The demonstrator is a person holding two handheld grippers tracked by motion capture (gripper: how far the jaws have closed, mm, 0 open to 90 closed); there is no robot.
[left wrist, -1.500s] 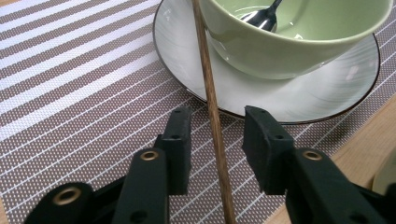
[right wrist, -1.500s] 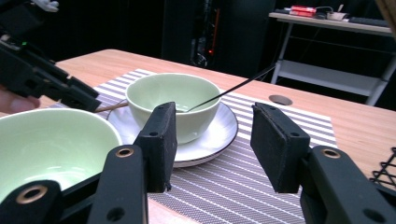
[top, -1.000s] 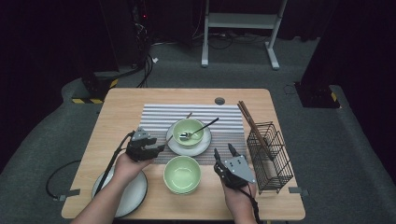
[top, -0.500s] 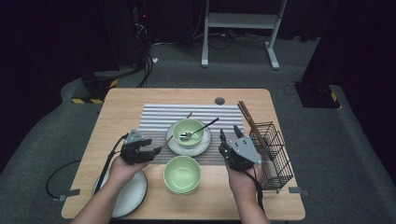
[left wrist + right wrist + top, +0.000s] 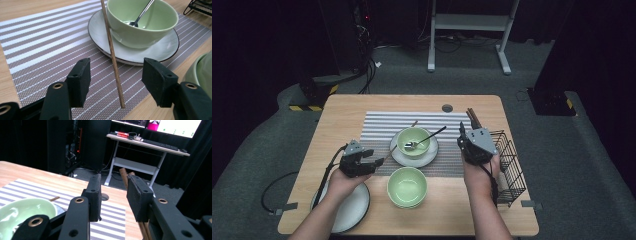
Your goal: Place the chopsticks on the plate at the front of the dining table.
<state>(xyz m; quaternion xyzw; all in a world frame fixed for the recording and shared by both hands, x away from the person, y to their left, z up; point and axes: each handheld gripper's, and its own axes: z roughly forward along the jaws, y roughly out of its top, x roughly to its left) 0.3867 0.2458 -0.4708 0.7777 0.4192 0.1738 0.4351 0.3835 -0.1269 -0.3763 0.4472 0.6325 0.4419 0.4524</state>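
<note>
Surface (image 5: 362, 107): I see a light wooden top carrying a striped placemat (image 5: 377, 130), with a wire rack (image 5: 512, 165) at its right edge.
White plate (image 5: 349, 212): sits at the near left corner, partly under my left forearm.
Near bowl (image 5: 407, 186): an empty green bowl, just in front of the placemat.
Far bowl (image 5: 140, 22): green, standing on a white saucer (image 5: 160, 50) with a metal spoon (image 5: 427, 137) in it.
Right gripper (image 5: 468, 145): raised near the rack, pointing at the brown sticks (image 5: 125, 176) at the far right; its jaws have just been closing and grip nothing.
Left gripper (image 5: 116, 77): low over the placemat, jaws well apart, holding nothing.
Chopstick (image 5: 112, 55): lies between the left gripper's jaws, touching neither, its far end leaning against the saucer and bowl.
How I'd do it: lower the left gripper until the pads straddle the chopstick near its free end, square them, then close gently so it doesn't roll or jog the bowl.
</note>
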